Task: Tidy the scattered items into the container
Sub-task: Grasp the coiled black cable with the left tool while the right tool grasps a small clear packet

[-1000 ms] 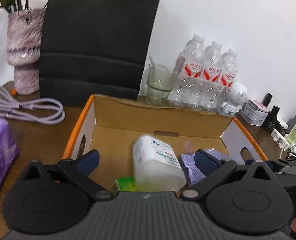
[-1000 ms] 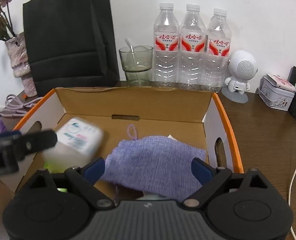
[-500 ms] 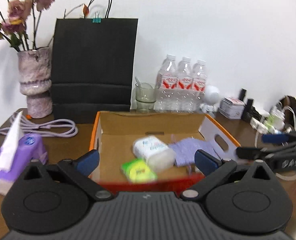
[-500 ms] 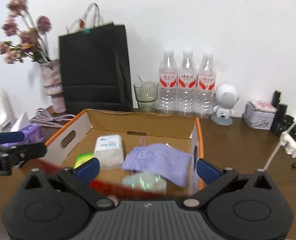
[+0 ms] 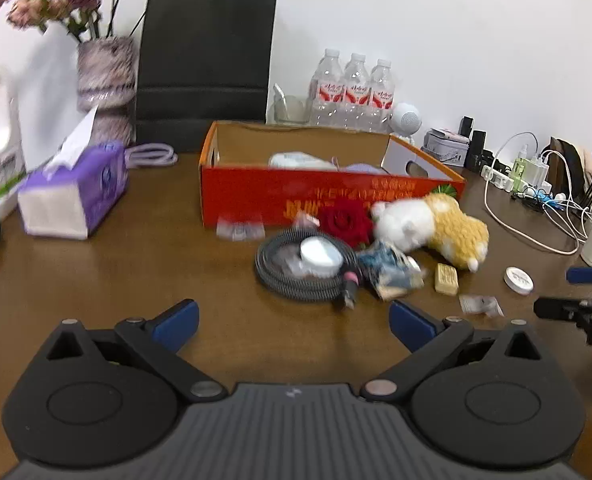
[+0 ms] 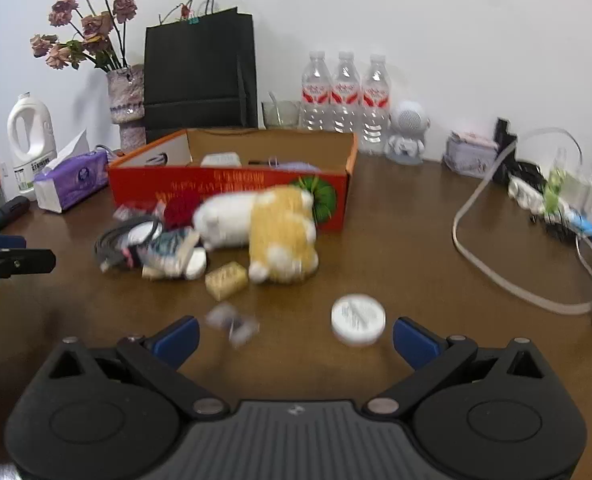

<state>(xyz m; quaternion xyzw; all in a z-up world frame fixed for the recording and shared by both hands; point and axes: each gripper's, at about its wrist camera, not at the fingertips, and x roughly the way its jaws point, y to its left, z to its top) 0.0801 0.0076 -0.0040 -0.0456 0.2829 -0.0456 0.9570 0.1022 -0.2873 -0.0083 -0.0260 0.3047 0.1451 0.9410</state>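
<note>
The red cardboard box (image 5: 328, 196) (image 6: 232, 188) stands mid-table and holds a white tissue pack (image 5: 296, 159) and a purple cloth (image 5: 362, 168). In front of it lie a white and yellow plush toy (image 5: 432, 226) (image 6: 272, 228), a red rose (image 5: 342, 220), a coiled black cable (image 5: 296, 268) around a white round jar (image 5: 320, 256), a blue packet (image 5: 392, 270), a tan block (image 5: 446, 279) (image 6: 226, 280), a white lid (image 5: 518, 280) (image 6: 358, 318) and a small wrapper (image 6: 232, 322). My left gripper (image 5: 292, 322) and right gripper (image 6: 294, 338) hang open and empty, well back from the pile.
A purple tissue box (image 5: 72, 196) and white jug (image 6: 30, 140) sit at left. Behind the box are a black paper bag (image 5: 206, 68), a vase of dried flowers (image 5: 102, 88), water bottles (image 6: 344, 96) and a robot figure (image 6: 408, 132). Chargers and white cables (image 5: 532, 204) crowd the right.
Both grippers have pulled back from above the box toward the table's near side. The scattered pile in front of the box has come into view.
</note>
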